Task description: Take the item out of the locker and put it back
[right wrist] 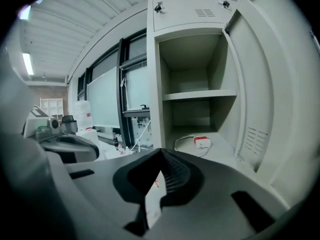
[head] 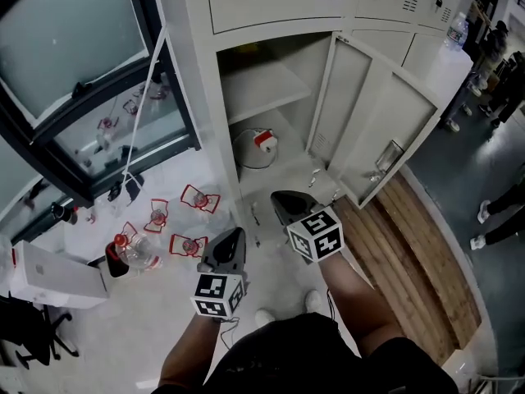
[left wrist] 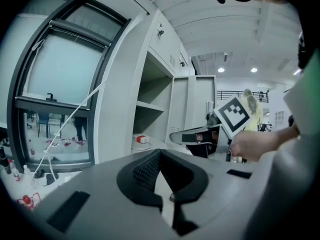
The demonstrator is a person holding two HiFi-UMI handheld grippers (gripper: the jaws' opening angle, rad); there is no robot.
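Pale floor (head: 164,335), big window (head: 74,56) on the left, wood planks (head: 402,253) on the right. Grey locker (head: 193,80) dead ahead, door (head: 377,130) swung wide to the right.

Item (head: 261,144) = white coiled cable with a red-and-white block on it. It lies on the bottom of the open compartment, under the 1 shelf (head: 262,84), towards the back. Nothing touches it. Same spot in the left gripper view (left wrist: 141,139) and the right gripper view (right wrist: 200,142).

Left gripper (head: 234,233): out in front of the locker, low, well apart from the item. Its own view (left wrist: 159,151) shows the jaws clenched tip to tip, nothing between them.

Right gripper (head: 277,195): just beside the left one and closer to the locker opening, aimed into the compartment. Jaws pressed together in its own view (right wrist: 161,151), empty too. Its marker cube (left wrist: 232,114) shows in the left gripper view.

2 bottles (head: 135,249) with red caps or labels stand on the floor left of the grippers, near the window.
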